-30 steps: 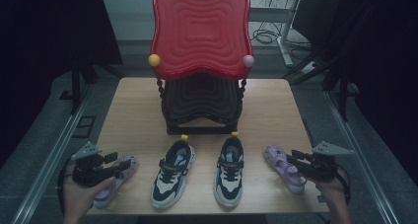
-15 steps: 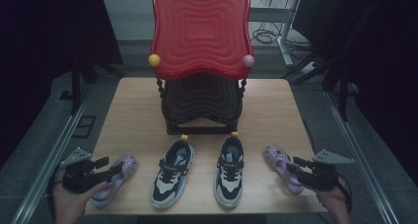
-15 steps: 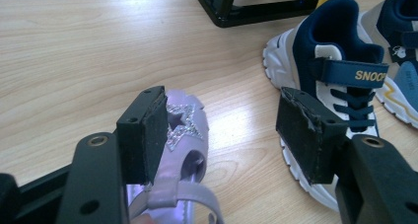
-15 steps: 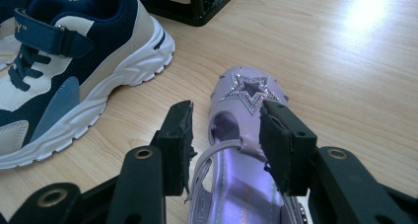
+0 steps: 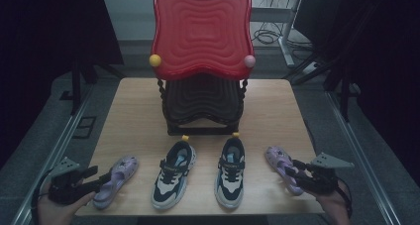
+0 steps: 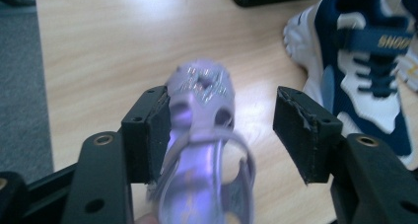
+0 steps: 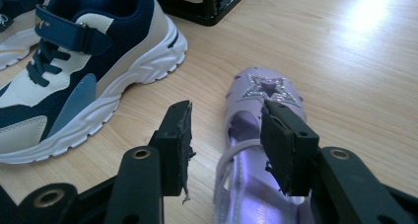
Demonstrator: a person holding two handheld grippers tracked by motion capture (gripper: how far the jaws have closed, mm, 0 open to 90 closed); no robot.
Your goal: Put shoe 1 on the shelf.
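Shoes lay in a row along the near edge of the tabletop (image 5: 133, 121): a lilac sandal (image 5: 115, 180) at the left end, two navy-and-white sneakers (image 5: 173, 178) in the middle, a second lilac sandal (image 5: 283, 166) at the right end; the left gripper (image 5: 96, 178) stood wide, its jaws having just closed a little, with the left sandal's heel (image 6: 204, 150) between them, against one pad and clear of the other; the right gripper (image 7: 226, 145) was partly spread, one pad over the right sandal's strap (image 7: 236, 150), gripping nothing; behind stood a red chair (image 5: 200, 31).
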